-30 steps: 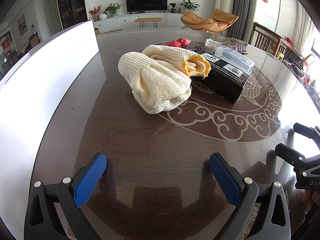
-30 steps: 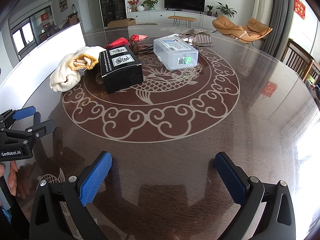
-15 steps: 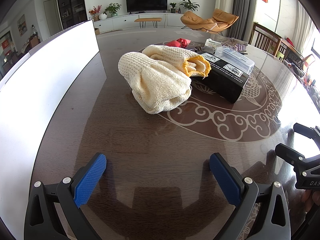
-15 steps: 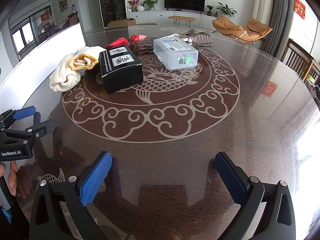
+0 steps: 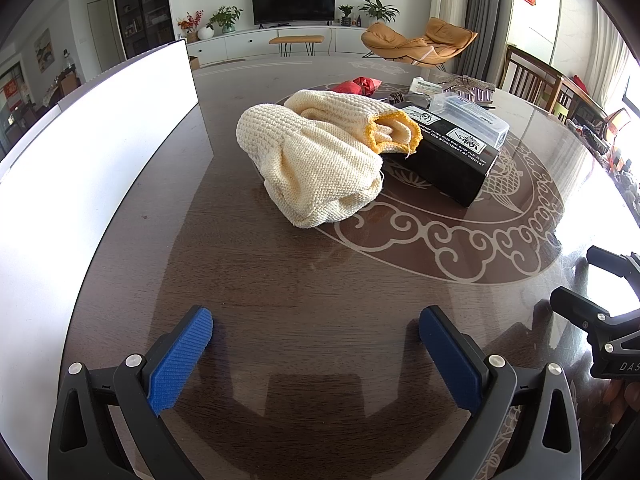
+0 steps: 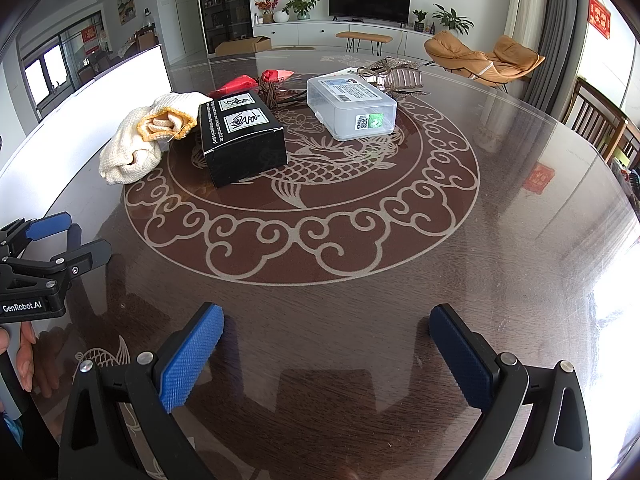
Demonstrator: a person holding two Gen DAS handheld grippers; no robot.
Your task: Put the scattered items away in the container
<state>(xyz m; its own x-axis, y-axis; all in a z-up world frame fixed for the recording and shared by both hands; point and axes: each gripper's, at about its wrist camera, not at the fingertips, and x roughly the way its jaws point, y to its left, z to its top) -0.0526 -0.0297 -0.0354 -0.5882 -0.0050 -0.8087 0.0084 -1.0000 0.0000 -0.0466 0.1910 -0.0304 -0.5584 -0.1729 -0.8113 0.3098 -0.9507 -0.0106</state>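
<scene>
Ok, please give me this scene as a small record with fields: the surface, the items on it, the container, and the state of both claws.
surface: round dark table with a fish pattern
items: cream knitted cloth touching a black box; clear plastic box; red item; brown hair clips
container: white bin wall at the table's left
left claw: open, empty, above the table
right claw: open, empty, above the table

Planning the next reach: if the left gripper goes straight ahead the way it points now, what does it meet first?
Probably the cream knitted cloth. The left gripper is open over bare table, with nothing between. The black box lies right of the cloth.
</scene>
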